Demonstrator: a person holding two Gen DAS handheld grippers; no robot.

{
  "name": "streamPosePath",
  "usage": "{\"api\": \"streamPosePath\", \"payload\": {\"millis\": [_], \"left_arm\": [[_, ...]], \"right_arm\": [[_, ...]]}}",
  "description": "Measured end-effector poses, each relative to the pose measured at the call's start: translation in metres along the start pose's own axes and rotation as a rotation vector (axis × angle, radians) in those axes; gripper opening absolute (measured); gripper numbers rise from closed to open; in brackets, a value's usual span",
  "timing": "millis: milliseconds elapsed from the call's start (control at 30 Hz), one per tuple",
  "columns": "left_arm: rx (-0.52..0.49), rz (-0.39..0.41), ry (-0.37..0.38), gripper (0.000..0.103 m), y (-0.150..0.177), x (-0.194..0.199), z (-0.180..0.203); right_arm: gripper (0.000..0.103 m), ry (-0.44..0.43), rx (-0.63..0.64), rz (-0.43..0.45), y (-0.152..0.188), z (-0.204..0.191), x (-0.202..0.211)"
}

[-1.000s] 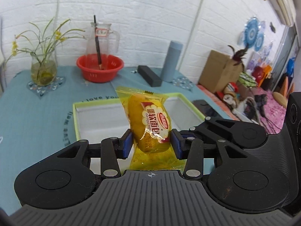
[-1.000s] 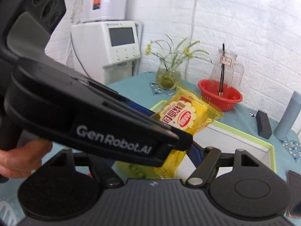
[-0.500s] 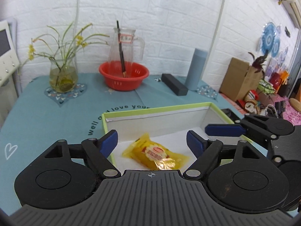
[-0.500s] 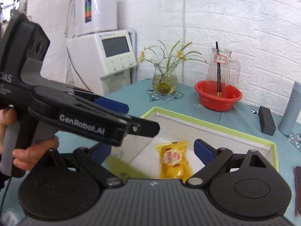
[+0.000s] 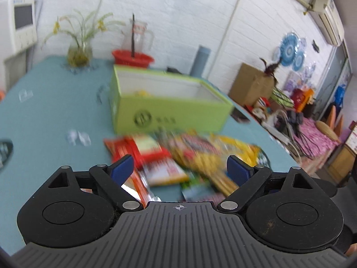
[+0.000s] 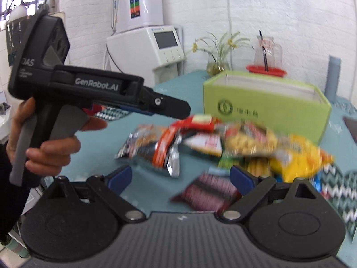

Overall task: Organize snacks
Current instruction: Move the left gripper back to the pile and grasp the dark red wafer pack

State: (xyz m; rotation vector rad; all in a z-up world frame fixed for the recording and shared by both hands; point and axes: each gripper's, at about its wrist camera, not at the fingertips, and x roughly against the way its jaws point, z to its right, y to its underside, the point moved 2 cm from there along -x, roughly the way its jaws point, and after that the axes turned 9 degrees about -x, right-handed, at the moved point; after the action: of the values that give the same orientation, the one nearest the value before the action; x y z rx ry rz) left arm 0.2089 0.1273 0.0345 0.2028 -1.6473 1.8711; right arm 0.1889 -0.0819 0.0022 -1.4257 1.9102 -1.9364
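- Left wrist view: the left gripper was seen with its fingers apart and empty, held above the snack pile on the teal counter.
- Behind the pile, the green box stood open; one yellow packet was glimpsed inside, so the sorting was judged barely begun.
- Right wrist view: the right gripper was likewise spread and empty, near a maroon packet. Most snacks were left unboxed.
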Motion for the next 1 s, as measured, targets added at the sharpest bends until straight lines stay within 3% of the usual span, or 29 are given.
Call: {"api": "streamPosePath", "payload": {"millis": [167,300,433,567,667,767,1000], "left_arm": [[0.095,-0.099,0.098,0.077,0.047,-0.007,0.019],[0.150,-0.124,0.055,0.075,0.056,-0.004,0.015],[0.208,-0.097,0.046,0.077,0.059,0.010,0.001],[0.243,-0.097,0.025,0.077,0.064,0.017,-0.007],[0.270,-0.096,0.030,0.077,0.068,0.021,-0.011],[0.278,-0.083,0.024,0.077,0.068,0.025,-0.015],[0.283,-0.123,0.068,0.078,0.072,0.011,-0.010]], "right_arm": [[0.093,0.042,-0.015,-0.012,0.019,-0.003,-0.005],[0.093,0.104,0.060,-0.021,0.016,0.002,-0.022],[0.093,0.068,0.136,-0.021,0.004,0.005,-0.041],[0.093,0.036,0.212,-0.095,-0.007,0.008,-0.068],[0.094,0.062,0.198,-0.165,-0.001,0.013,-0.082],[0.094,0.078,0.199,-0.155,0.008,0.007,-0.072],[0.093,0.008,0.074,-0.135,0.032,-0.014,-0.042]]}}
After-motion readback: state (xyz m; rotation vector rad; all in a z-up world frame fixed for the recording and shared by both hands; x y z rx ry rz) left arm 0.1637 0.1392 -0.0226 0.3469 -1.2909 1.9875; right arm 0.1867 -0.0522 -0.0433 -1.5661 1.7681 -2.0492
